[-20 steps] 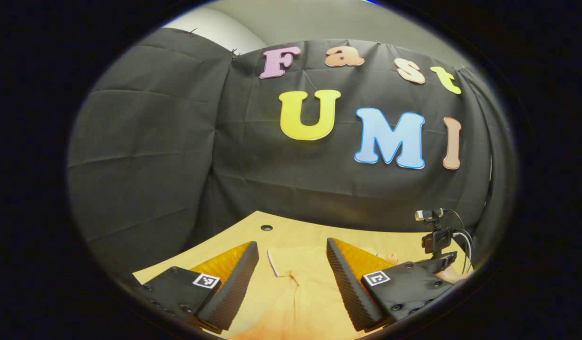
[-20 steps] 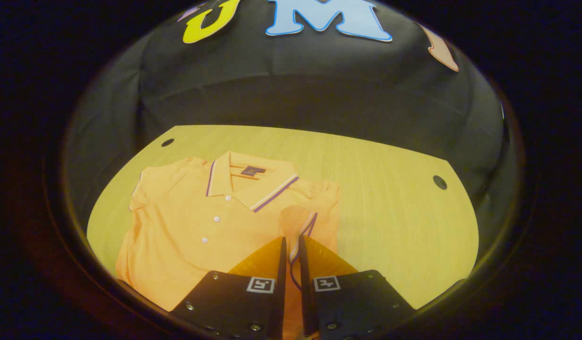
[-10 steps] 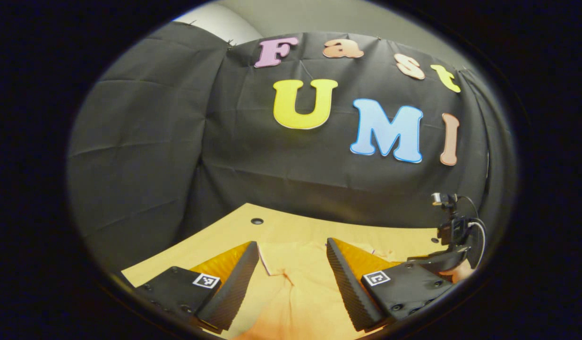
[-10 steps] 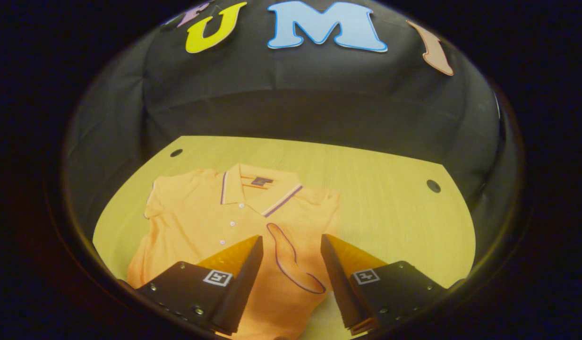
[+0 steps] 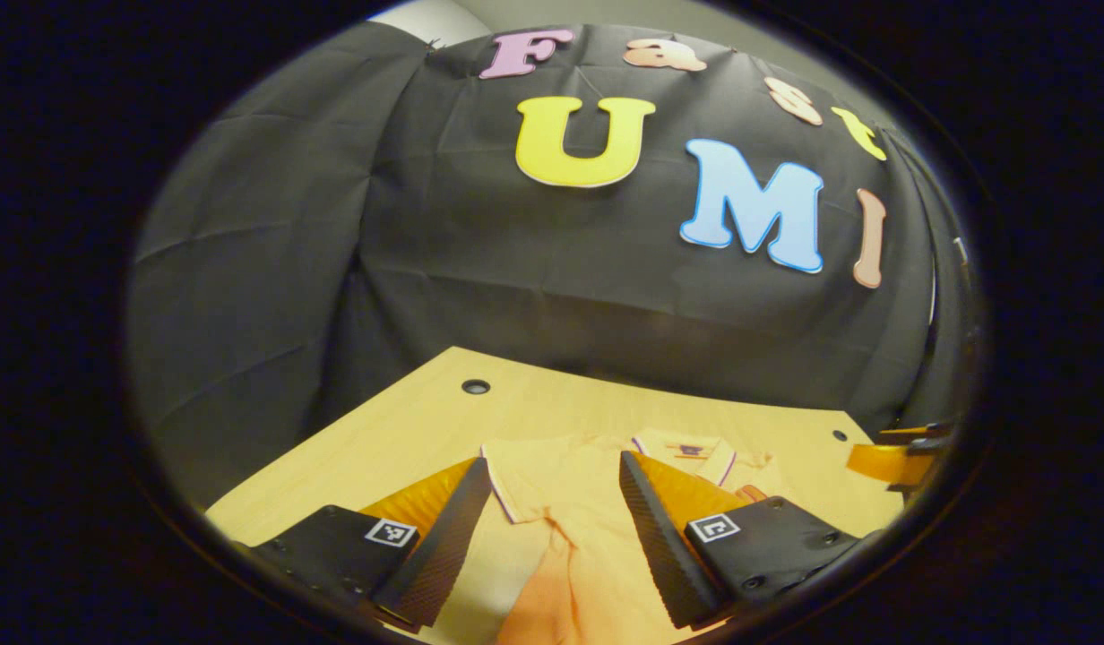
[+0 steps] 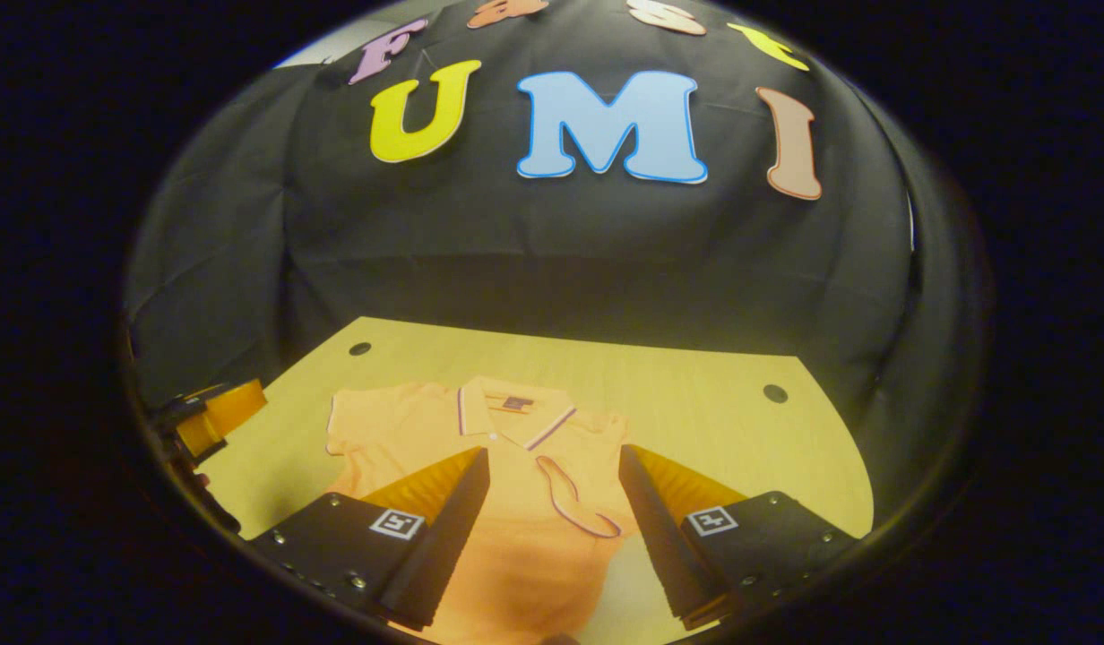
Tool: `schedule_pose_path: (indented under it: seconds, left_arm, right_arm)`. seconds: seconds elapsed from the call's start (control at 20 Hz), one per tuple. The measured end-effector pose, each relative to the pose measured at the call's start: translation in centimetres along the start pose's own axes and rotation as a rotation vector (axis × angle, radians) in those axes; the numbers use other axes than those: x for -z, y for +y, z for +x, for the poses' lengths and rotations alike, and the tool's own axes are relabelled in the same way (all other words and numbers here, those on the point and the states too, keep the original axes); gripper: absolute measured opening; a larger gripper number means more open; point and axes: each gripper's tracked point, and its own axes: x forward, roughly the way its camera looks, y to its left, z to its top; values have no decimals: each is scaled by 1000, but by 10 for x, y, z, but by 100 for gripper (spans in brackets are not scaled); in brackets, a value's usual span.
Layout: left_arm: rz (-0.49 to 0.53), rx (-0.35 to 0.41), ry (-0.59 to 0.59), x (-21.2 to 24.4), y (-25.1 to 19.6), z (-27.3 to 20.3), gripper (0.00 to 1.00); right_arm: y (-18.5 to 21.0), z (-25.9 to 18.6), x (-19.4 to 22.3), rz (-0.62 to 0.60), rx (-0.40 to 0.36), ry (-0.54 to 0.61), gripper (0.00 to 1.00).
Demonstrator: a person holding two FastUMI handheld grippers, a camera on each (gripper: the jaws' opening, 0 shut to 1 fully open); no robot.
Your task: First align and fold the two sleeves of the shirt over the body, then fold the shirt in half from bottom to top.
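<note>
Left claw (image 5: 552, 537) gapes wide, gripping nothing, poised above the near-left part of the orange shirt (image 5: 570, 502), whose left sleeve (image 5: 507, 488) lies between its fingers. One finger hides part of the collar (image 5: 695, 448), and the shirt's hem is cut off at the near edge. Right claw (image 6: 552, 528) also stands wide open and empty over the shirt's middle; between its fingers the right sleeve (image 6: 574, 497) lies folded across the body. At the far left of the right gripper view, the other claw is dim and hard to make out. The shirt lies flat on the desk (image 6: 722, 421), collar toward the far wall.
</note>
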Motion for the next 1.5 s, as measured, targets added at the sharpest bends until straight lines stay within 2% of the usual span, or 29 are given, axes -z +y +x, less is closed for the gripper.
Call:
schedule_pose_path:
  seconds: [0.15, 0.3, 0.6, 0.9, 1.2, 1.25, 1.35, 1.45, 1.5]
  left_arm:
    - [-23, -12, 63, 25, 20, 42, 95]
    - [-28, -25, 117, 52, 32, 77, 95]
    - [-16, -59, 177, 82, 48, 117, 95]
    - [-18, -81, 245, 100, 60, 161, 94]
    - [39, -95, 304, 110, 61, 180, 93]
    - [58, -101, 315, 113, 61, 180, 95]
    - [100, -106, 335, 116, 59, 181, 81]
    - [133, -58, 351, 116, 49, 182, 68]
    - [139, -44, 357, 116, 42, 182, 48]
  right_arm:
    - [9, -26, -3, 13, 19, -26, 91]
    - [27, -42, 9, 43, -7, -18, 91]
    - [43, -66, 24, 67, -28, 10, 91]
    - [35, -83, 34, 29, 2, 25, 92]
    - [37, -88, 31, 38, -4, 26, 92]
    - [38, -87, 32, 37, -6, 30, 92]
    - [41, -85, 34, 43, -14, 35, 92]
    - [42, -84, 39, 45, -10, 43, 92]
    - [43, -83, 41, 52, -10, 45, 92]
